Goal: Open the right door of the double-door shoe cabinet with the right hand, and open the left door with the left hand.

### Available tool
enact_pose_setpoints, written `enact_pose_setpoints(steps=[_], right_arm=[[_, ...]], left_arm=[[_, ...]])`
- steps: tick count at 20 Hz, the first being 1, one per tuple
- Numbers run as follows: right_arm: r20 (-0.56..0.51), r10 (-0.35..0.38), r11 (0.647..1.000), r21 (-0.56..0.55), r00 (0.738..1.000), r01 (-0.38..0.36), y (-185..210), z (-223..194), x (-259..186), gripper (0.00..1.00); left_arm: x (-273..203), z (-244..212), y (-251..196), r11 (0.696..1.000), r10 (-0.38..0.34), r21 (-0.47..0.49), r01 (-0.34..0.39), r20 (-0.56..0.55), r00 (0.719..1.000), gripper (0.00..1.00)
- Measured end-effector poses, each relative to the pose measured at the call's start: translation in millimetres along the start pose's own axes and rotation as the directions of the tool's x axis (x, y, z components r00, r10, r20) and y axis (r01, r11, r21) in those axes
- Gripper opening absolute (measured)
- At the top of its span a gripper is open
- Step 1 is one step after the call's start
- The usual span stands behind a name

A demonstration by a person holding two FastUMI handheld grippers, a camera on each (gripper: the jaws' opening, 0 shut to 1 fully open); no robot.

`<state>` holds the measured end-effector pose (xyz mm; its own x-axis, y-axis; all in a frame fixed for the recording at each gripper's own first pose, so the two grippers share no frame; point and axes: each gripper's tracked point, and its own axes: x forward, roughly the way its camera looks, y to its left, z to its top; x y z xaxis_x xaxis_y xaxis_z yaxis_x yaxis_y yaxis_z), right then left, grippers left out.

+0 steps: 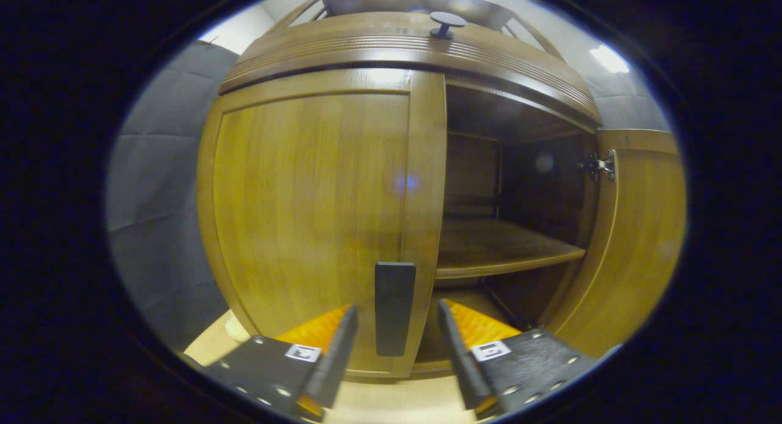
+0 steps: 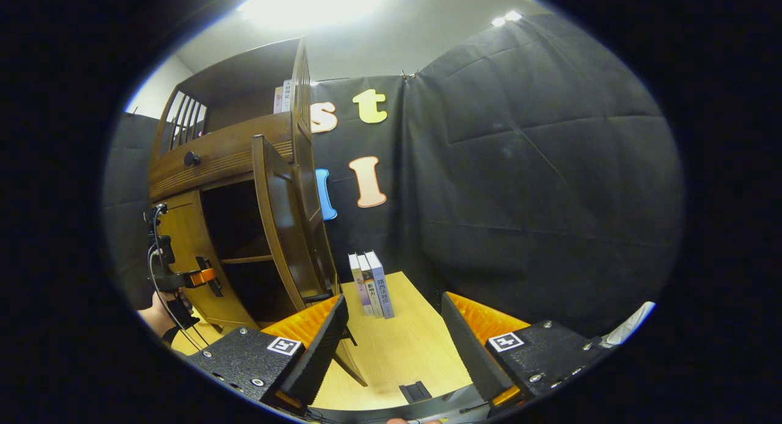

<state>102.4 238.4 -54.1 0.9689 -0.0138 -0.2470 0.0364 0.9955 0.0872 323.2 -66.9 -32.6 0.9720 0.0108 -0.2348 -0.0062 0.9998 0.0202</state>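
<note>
The shoe cabinet (image 1: pixel 317 186) is honey-brown wood with a fine vertical grain. Its left door (image 1: pixel 311 210) carries a flat black handle (image 1: pixel 394 308) at its inner edge. Above the doors, the cabinet's cornice (image 1: pixel 415 48) shows parallel grooved lines, with a black round knob (image 1: pixel 446 24) on it. Beside the left door, the cabinet's inside (image 1: pixel 519 186) is dark brown, the shelf (image 1: pixel 495 250) a mid brown. The right door (image 1: pixel 635 241) is the same honey wood, with a silver metal hinge (image 1: pixel 602 165). The bench (image 2: pixel 397 344) under the cabinet is pale yellow wood. Right of the cabinet stand three books (image 2: pixel 371 285) with white, purple and grey-blue spines. The padding (image 1: pixel 159 186) left of the cabinet is grey and quilted.
</note>
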Motion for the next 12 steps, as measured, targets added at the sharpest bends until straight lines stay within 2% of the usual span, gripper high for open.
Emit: enact_pose_setpoints(steps=[2, 4, 5, 7, 9, 10, 12], right_arm=[[-0.002, -0.019, 1.0, -0.007, 1.0, 0.019, 1, -2, -4, 0.95], [-0.011, -0.03, 1.0, -0.003, 0.999, 0.03, 3, -6, -8, 0.95], [-0.014, -0.035, 0.999, 0.0, 0.999, 0.035, 5, -8, -10, 0.95], [-0.021, -0.042, 0.999, 0.016, 0.999, 0.042, 7, -12, -10, 0.95], [-0.03, -0.037, 0.998, 0.055, 0.999, 0.039, 12, -13, -11, 0.95], [-0.028, -0.028, 0.997, 0.077, 0.999, 0.03, 17, -12, -11, 0.92], [-0.023, -0.023, 0.995, 0.092, 0.999, 0.025, 21, -12, -9, 0.95]], left_arm=[[10, -8, -7, 0.999, -0.041, -0.006, 0.041, -0.022, 0.999, 0.41], [18, -1, -13, 0.997, -0.075, 0.004, 0.075, -0.007, 0.997, 0.34], [21, 3, -6, 0.999, -0.049, 0.026, 0.048, 0.008, 0.999, 0.3], [7, 7, -10, 0.998, -0.046, 0.044, 0.046, 0.01, 0.999, 0.23], [17, 5, -6, 0.997, -0.059, 0.06, 0.058, 0.009, 0.998, 0.34], [14, 4, -7, 0.997, -0.068, 0.042, 0.068, 0.01, 0.998, 0.23], [13, 3, -11, 0.995, -0.096, 0.019, 0.095, 0.013, 0.995, 0.17]])
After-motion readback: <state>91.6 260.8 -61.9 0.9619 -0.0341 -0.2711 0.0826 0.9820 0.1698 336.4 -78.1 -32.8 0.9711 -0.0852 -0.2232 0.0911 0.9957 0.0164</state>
